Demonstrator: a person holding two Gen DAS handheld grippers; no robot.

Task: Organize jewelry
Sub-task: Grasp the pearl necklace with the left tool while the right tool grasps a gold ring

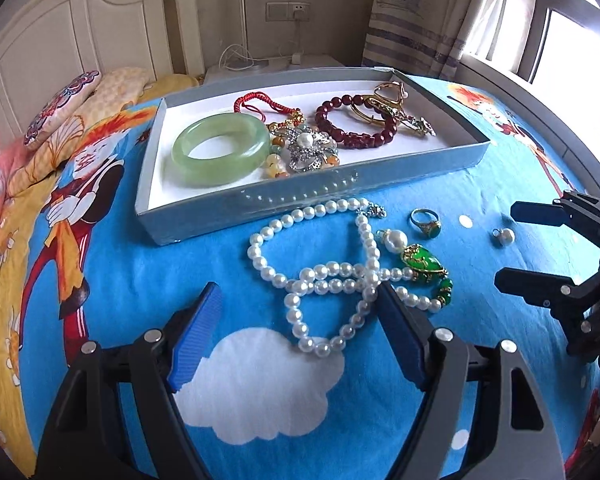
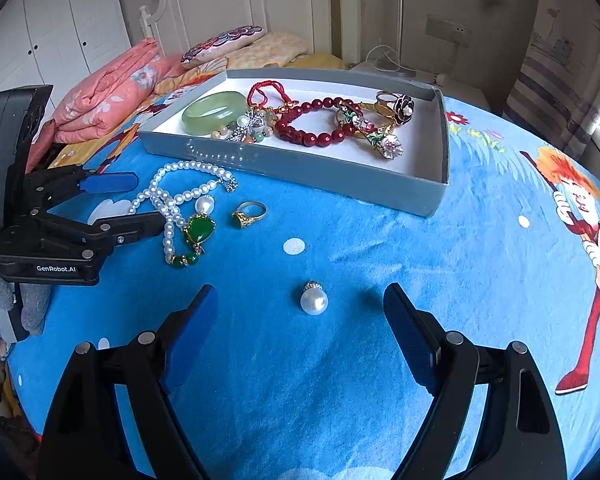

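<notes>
A white pearl necklace [image 1: 268,236] with a green pendant [image 1: 424,264] lies looped on the blue bedspread in front of a grey box [image 1: 300,196]. My left gripper [image 1: 296,294] stands open over its near loop, the right fingertip overlapping the crossing strands, pads not pressing. A gold ring [image 1: 424,220] lies beside it. My right gripper [image 2: 300,294] is open around a single pearl pendant [image 2: 314,302] on the spread, without touching it. The box [image 2: 340,184] holds a jade bangle [image 2: 216,110], a red bead bracelet [image 2: 320,120], a brooch and gold pieces.
A folded pink quilt [image 2: 112,88] and an embroidered pillow [image 2: 224,44] lie at the bed's head by the white headboard. A nightstand with cables [image 1: 260,64] stands behind the box. A curtained window [image 1: 540,40] is at the right.
</notes>
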